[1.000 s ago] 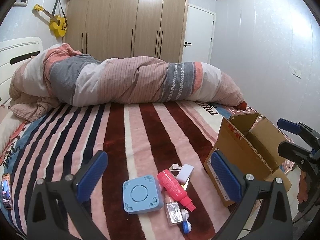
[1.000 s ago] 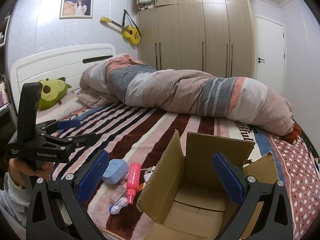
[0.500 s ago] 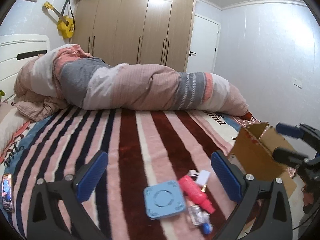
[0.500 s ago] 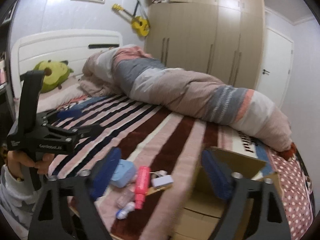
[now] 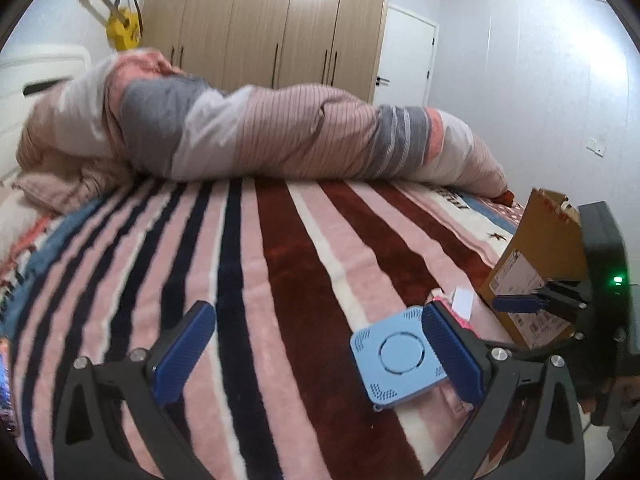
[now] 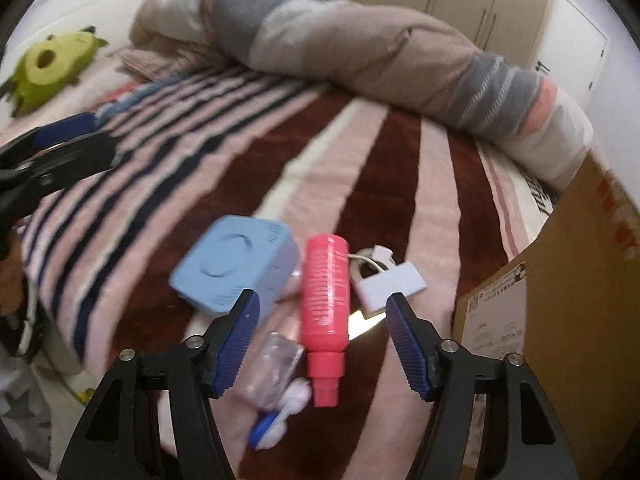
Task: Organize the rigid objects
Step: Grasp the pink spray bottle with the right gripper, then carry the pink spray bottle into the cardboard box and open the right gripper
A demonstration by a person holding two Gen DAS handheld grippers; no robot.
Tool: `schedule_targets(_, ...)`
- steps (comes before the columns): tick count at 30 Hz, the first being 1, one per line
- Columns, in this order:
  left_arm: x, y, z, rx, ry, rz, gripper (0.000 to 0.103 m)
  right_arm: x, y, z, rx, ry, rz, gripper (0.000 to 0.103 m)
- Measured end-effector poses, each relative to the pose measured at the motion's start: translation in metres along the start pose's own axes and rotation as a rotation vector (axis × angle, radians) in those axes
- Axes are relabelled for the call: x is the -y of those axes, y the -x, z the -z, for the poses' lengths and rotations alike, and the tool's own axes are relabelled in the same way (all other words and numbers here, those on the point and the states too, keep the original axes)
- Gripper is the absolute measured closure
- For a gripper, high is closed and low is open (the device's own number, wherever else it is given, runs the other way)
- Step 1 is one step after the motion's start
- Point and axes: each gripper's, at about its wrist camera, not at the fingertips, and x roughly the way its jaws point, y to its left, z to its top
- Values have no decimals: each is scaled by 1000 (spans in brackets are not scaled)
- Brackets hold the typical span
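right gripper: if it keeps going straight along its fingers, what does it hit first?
Most likely the pink bottle, which lies lengthwise between the right gripper's open, just-closing jaws, untouched by either pad. The clear packet beside it is close too; blur leaves depth uncertain.

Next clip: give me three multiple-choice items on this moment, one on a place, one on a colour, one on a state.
1. The cardboard box stands where, in the right wrist view?
A right of the items
B left of them
C on the quilt

2. The bottle is:
A green
B pink
C black

3. The right gripper is:
A shut on the bottle
B open astride the bottle
C inside the box

Answers: 1 A, the box fills the right edge. 2 B, its body is pink. 3 B, the jaws have just been closing, but gaps show either side of the bottle.
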Motion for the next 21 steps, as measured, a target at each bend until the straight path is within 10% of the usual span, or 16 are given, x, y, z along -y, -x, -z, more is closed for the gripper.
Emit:
schedule_targets(6,-4,-18,9,-38,11,43,1,6,-37,3,-99,-18,-18,76)
schedule_targets(13,6,-21,10,-46,-3,121,1,11,-41,5,-82,-35,4,76)
schedule_targets(21,45,6,-15,13,-23,342,8,-10,33,-6,141,9,-132,76)
